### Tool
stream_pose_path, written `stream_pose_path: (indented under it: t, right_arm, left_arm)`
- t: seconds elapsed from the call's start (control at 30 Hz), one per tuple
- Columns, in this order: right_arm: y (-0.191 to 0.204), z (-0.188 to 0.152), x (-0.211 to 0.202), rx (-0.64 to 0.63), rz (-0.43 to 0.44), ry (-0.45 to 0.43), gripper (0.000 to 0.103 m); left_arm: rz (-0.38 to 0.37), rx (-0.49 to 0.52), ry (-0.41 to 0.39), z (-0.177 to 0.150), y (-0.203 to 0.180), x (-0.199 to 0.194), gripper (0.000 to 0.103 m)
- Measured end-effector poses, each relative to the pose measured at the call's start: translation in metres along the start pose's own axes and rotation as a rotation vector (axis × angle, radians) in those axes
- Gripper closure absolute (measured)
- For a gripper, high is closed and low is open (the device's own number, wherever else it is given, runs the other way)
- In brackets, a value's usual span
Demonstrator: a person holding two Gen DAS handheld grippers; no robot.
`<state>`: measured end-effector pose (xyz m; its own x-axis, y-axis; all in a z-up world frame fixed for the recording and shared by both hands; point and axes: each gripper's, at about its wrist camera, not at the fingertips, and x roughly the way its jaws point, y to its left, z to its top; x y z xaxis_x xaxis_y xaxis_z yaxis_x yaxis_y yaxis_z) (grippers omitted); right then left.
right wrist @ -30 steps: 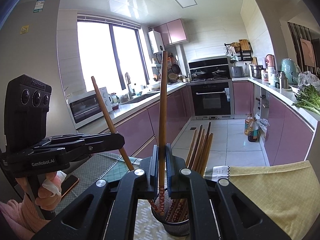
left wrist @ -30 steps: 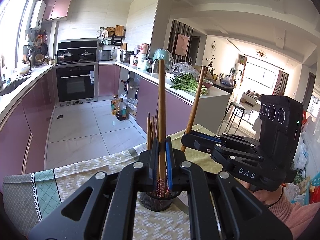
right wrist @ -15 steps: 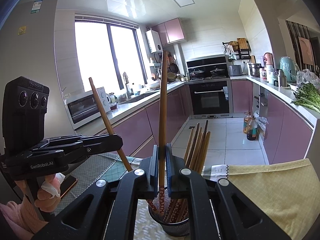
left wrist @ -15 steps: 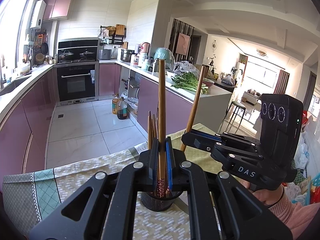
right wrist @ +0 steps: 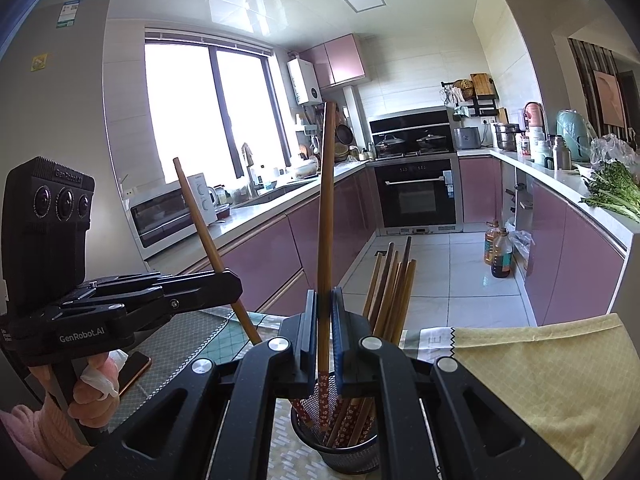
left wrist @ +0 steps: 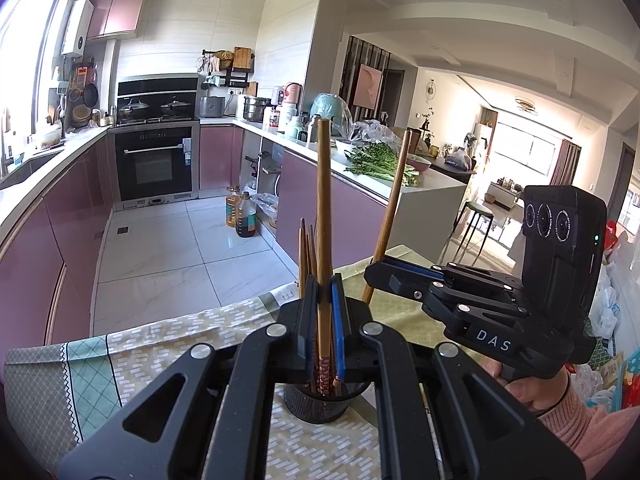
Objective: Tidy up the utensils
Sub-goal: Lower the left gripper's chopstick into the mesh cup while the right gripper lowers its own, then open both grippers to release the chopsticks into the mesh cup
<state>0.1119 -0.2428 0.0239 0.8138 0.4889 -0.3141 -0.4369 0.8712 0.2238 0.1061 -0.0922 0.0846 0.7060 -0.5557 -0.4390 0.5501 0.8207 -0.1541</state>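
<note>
Both chopsticks lowered toward holder point(right wrist: 344, 440) | jaws each clamp a chopstick | labels: DAS, GenRobot.AI

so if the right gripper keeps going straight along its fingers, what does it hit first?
Probably the black mesh holder directly below the right gripper; its chopstick already has its patterned end inside. Depth is unclear.

Bright daylight floods from the blown-out window point(right wrist: 208, 112); sharp frames, fisheye-bent edges

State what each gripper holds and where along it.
Left gripper: one chopstick, clamped low on its shaft. Right gripper: another chopstick, likewise, patterned tips inside the mesh holder.
</note>
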Motion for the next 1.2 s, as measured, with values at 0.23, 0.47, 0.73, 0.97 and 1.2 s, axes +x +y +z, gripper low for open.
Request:
stream_pose_path:
  t: [0.23,0.47,0.73,0.97,1.2]
  right_arm:
    - [-0.002,-0.003,0.003,0.006,-0.003,0.01,0.097]
    - [-0.003,-0.005,0.009,0.012,-0.008,0.029,0.097]
    - [-0.005,-0.009,0.018,0.028,-0.016,0.052,0.097]
    - [-0.008,-0.015,0.027,0.041,-0.019,0.077,0.097]
    - [-0.01,-0.024,0.034,0.048,-0.019,0.104,0.097]
  left_arm:
    - [0.005,-0.007,0.013,-0.004,0.0,0.0,0.095]
    - [0.007,-0.01,0.028,0.0,-0.002,0.003,0.095]
    - [0.008,-0.001,0.059,-0.003,-0.006,0.01,0.095]
    - [0.011,0.019,0.092,-0.007,-0.009,0.016,0.095]
    - [0.011,0.027,0.13,-0.01,-0.005,0.025,0.095]
